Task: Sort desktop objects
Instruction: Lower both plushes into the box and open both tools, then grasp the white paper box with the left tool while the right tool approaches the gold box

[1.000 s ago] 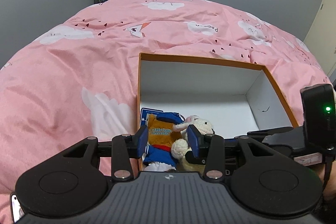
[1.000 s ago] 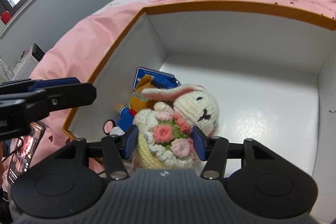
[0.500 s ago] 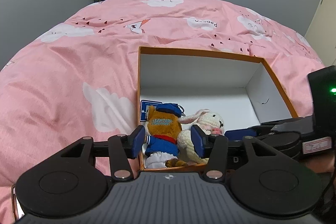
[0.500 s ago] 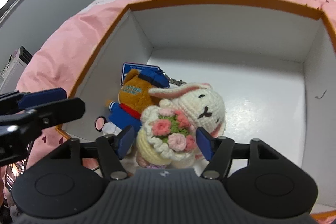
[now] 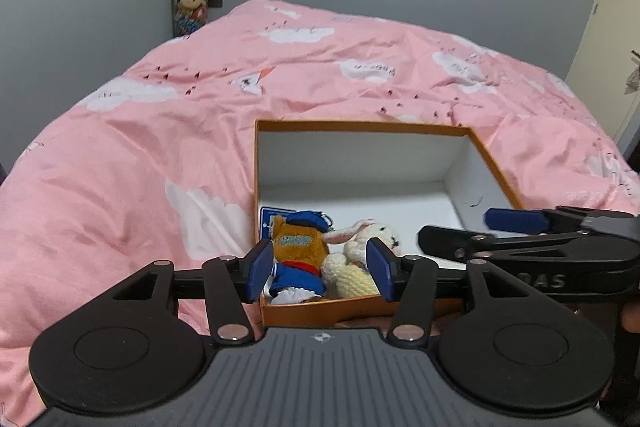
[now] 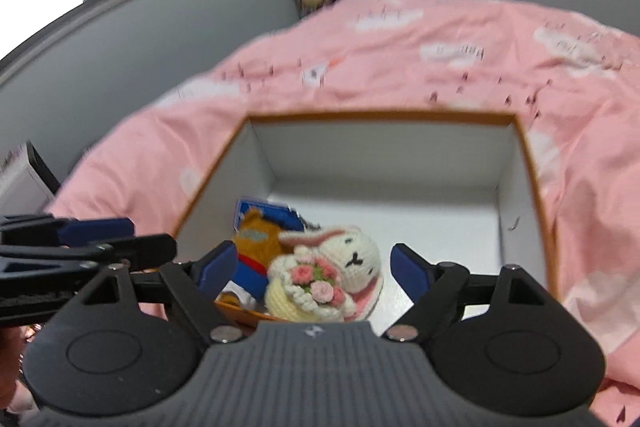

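Both sets of fingers stand wide and hold nothing. The right gripper [image 6: 310, 267] hangs above the box's [image 6: 380, 117] near edge, with the crochet rabbit [image 6: 332, 279] lying just beyond it in the box's near-left corner, touching the bear [image 6: 254, 251]. The left gripper [image 5: 318, 265] is beside it. A second ago the right fingers flanked the rabbit closely; now they are spread and drawn back.
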### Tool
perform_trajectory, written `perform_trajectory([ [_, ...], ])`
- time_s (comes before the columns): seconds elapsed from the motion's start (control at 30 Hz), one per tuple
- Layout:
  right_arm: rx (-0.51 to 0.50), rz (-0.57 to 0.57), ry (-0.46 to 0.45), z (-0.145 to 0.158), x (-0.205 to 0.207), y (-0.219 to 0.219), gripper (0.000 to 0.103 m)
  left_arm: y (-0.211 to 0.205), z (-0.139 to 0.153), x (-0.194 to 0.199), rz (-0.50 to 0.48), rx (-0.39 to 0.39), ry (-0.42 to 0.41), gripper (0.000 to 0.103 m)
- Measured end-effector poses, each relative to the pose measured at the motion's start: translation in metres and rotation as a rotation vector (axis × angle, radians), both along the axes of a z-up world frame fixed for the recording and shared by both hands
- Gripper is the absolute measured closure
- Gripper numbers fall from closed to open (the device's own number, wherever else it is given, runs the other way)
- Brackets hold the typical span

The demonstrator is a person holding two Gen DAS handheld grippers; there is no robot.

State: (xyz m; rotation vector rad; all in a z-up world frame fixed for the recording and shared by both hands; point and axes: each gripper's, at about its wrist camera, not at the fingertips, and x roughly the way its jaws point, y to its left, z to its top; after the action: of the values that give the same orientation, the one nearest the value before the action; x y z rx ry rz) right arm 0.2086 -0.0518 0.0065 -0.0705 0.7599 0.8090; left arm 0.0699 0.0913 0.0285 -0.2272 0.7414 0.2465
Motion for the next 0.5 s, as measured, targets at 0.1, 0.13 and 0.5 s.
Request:
perform_trajectory([
  [0.1, 0.033, -0.045, -0.091, 0.015, -0.019, -0.015, 0.005, -0.002, 0.007, -0.01, -0.02, -0.025, -0.016, 0.042],
  [0.13, 0.046, -0.065, -0.125, 0.019, -0.025, -0.02, 0.004, -0.003, 0.009, -0.014, -0.032, -0.039, -0.015, 0.042],
  [0.5, -0.032, -0.077, -0.167, 0.013, -0.072, -0.06, 0.009, -0.025, -0.008, -0.039, -0.21, -0.083, 0.081, 0.042],
])
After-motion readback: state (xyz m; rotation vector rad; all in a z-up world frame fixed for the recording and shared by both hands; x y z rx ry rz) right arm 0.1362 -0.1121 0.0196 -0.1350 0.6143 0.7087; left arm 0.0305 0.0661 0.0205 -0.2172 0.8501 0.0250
